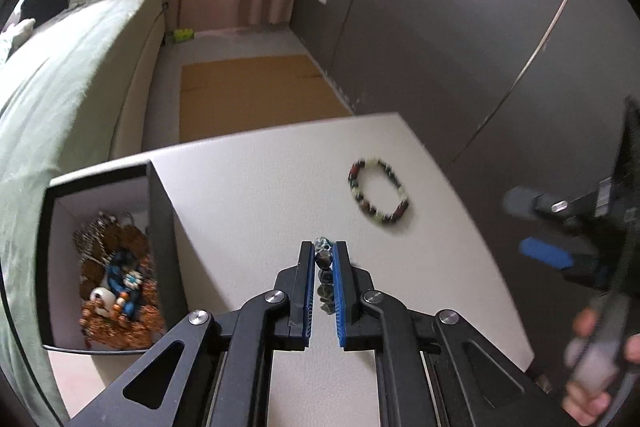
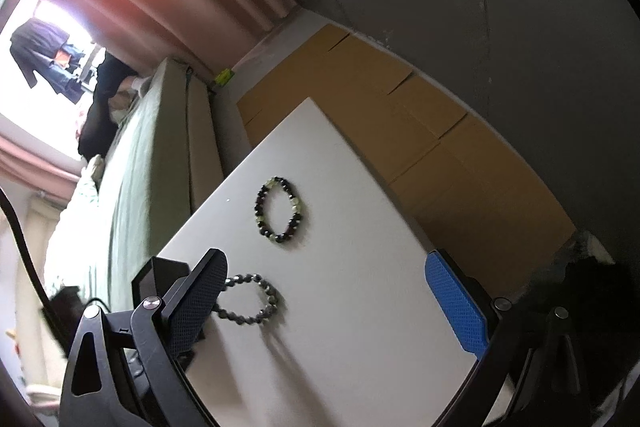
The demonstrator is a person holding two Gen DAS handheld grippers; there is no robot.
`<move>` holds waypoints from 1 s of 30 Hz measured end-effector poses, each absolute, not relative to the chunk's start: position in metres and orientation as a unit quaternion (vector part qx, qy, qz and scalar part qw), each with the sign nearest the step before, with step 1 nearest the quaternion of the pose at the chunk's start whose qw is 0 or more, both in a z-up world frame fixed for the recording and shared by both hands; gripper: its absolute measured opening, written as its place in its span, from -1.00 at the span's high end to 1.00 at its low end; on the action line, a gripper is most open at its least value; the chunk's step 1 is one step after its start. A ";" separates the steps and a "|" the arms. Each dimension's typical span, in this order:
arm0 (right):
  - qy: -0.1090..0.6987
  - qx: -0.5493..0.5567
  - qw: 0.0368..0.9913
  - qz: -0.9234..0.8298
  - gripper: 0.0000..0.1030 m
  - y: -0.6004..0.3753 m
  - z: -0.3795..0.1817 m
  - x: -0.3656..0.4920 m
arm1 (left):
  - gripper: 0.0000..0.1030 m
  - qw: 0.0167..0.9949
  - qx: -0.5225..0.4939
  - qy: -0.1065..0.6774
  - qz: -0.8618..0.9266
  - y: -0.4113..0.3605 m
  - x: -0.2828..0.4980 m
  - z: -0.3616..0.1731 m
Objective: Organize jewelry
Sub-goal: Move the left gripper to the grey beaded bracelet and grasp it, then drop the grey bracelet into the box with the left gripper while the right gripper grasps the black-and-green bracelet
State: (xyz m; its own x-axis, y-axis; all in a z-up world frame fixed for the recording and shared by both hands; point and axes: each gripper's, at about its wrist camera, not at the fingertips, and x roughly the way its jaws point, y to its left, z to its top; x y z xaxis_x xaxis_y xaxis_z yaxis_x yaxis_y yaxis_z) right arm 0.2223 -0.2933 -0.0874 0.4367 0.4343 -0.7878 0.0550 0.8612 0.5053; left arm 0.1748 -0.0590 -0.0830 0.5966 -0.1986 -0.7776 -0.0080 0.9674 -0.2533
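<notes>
Bracelet pinched over the white table

The left gripper (image 1: 324, 254) is clamped on a grey bead bracelet (image 1: 325, 277) at lower centre; the right gripper (image 2: 328, 291) gapes wide. A black-and-green bracelet (image 1: 378, 191) lies mid-table (image 1: 256, 187), with the open jewelry box (image 1: 160, 223) at lower left.

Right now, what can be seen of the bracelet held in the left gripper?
The grey bead bracelet is a loop of dark grey, glossy faceted beads that look like stone or glass. The left gripper is shut on it: in the left wrist view its beads sit stacked in a line between the blue-padded fingers, a few poking past the tips. In the right wrist view the free part of the loop hangs open over the white table, casting a shadow. Whether it touches the surface is unclear.
</notes>
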 end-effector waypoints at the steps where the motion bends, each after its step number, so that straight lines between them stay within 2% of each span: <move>1: 0.518 0.238 0.813 0.119 -0.94 -0.291 -0.089 0.224 | 0.83 0.888 -0.119 0.441 -0.054 -0.057 0.174 -0.079; 3: 0.517 0.242 0.812 0.125 -0.71 -0.287 -0.091 0.226 | 0.83 0.891 -0.130 0.432 -0.056 -0.050 0.172 -0.072; 5: 0.520 0.241 0.809 0.130 -0.57 -0.281 -0.093 0.230 | 0.83 0.892 -0.145 0.424 -0.058 -0.041 0.169 -0.066; 7: 0.517 0.246 0.809 0.132 -0.52 -0.276 -0.095 0.233 | 0.83 0.895 -0.158 0.413 -0.056 -0.031 0.167 -0.059; 11: 0.515 0.233 0.814 0.135 -0.18 -0.263 -0.097 0.239 | 0.83 0.900 -0.180 0.394 -0.052 -0.014 0.162 -0.047; 14: 0.518 0.216 0.817 0.130 -0.01 -0.253 -0.102 0.245 | 0.83 0.903 -0.195 0.380 -0.046 0.000 0.158 -0.039; 20: 0.511 0.170 0.834 0.120 0.23 -0.229 -0.110 0.256 | 0.83 0.902 -0.221 0.369 -0.031 0.029 0.151 -0.034; 22: 0.501 0.147 0.846 0.109 0.24 -0.221 -0.111 0.258 | 0.83 0.902 -0.226 0.367 -0.026 0.037 0.150 -0.033; 26: 0.498 0.120 0.853 0.101 0.50 -0.210 -0.117 0.264 | 0.83 0.903 -0.231 0.362 -0.015 0.053 0.146 -0.030; 30: 0.505 0.087 0.855 0.084 0.52 -0.200 -0.125 0.268 | 0.83 0.905 -0.233 0.357 -0.005 0.065 0.141 -0.028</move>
State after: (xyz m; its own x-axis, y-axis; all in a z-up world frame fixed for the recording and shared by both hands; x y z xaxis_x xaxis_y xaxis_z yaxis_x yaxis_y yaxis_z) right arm 0.2683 -0.1997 -0.1247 0.4759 0.2311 -0.8486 -0.0560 0.9709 0.2330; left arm 0.1414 0.0654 -0.0277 0.7451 -0.1757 -0.6435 -0.1570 0.8914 -0.4252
